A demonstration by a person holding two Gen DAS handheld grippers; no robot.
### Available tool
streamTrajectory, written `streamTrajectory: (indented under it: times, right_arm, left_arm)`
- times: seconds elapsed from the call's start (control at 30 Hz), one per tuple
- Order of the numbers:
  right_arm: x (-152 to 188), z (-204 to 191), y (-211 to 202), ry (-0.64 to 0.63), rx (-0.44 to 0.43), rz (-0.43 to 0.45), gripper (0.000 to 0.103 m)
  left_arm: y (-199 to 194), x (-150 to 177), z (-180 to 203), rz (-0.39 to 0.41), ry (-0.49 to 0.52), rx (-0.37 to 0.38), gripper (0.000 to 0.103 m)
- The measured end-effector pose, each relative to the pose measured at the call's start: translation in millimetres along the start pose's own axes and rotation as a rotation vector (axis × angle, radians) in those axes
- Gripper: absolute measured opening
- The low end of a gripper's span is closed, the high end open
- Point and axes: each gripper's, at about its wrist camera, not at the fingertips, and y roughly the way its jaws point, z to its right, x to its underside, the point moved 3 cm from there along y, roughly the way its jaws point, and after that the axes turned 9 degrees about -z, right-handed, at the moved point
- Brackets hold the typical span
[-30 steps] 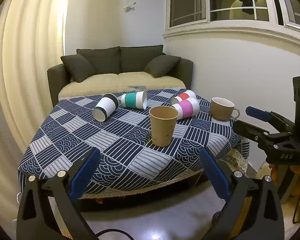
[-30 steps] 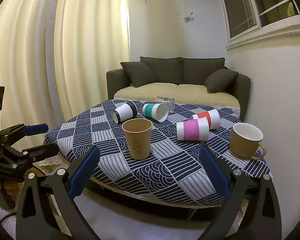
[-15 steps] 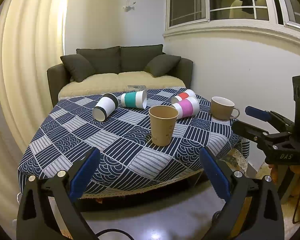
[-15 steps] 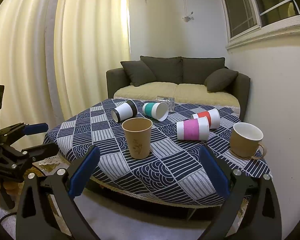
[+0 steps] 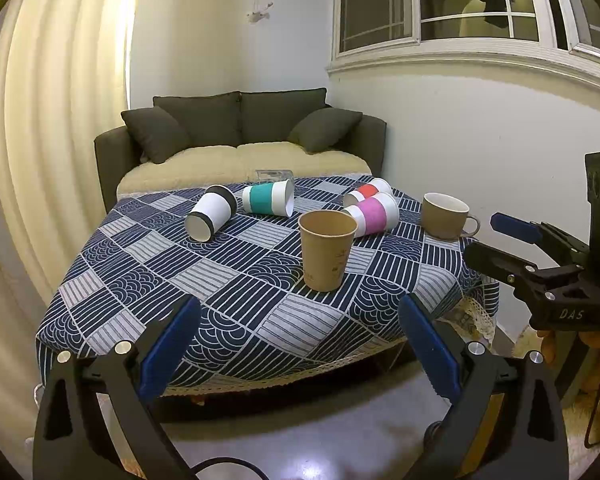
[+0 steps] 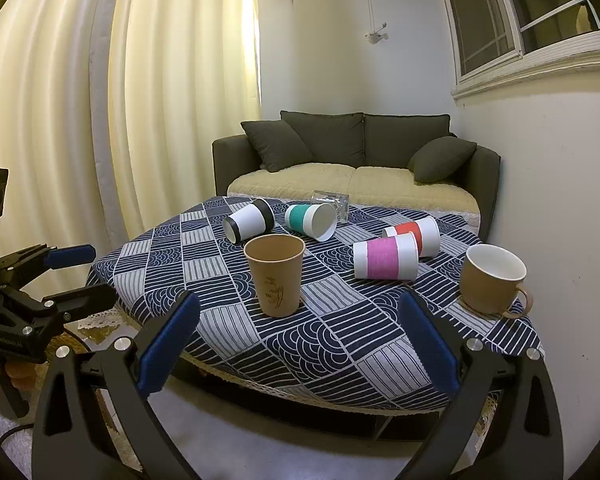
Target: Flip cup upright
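Plainly, from the left wrist view, part of the job looks finished. A tall brown paper cup (image 5: 327, 254) stands mouth-up near the front of the counter covered by a blue-and-white patterned cloth (image 5: 236, 280), and a tan ceramic mug with a white inside (image 5: 446, 216) sits upright toward the right edge. Four cups lie on their sides further back: a white paper cup with black bands (image 5: 211, 218), a white cup with a teal sleeve (image 5: 269, 202), a white cup with a pink sleeve (image 5: 374, 214), and, just behind the pink one, a white cup with a red sleeve (image 5: 366, 192). A clear glass (image 5: 274, 175) seems tipped over at the far edge. The left gripper (image 5: 298, 350) hangs off the counter's front edge, blue pads spread wide, grasping nothing. The right gripper (image 5: 500, 236) shows at the right, its fingers parted and empty.

Seen from the right wrist view, the count is the same: the brown paper cup (image 6: 276, 274) and the mug (image 6: 490, 280) are up, while the black-banded cup (image 6: 249, 220), the teal cup (image 6: 311, 220), the pink cup (image 6: 386, 260) and the red cup (image 6: 416, 234) are down, and so is the glass (image 6: 332, 203). The right gripper (image 6: 298, 350) is released, short of the cloth (image 6: 340, 332). The left gripper (image 6: 74, 276) at the left is likewise spread and empty. Judging by this, no toppled cup is being approached yet; reaching, gripping and righting are all left to do.
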Motion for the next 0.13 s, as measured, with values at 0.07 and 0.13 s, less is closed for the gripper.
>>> streamTrajectory:
  times: [0.07,0.13]
  right_arm:
    - [0.5,0.3,0.1,-0.001,-0.001,0.0,0.098]
    - [0.9,0.4,0.6,-0.001,0.0,0.0,0.098]
  left_arm:
    - [0.1,-0.3,-0.3,-0.002,0.001,-0.001,0.096]
    - [-0.4,-0.1,0.3,-0.001,0.003,0.0,0.096]
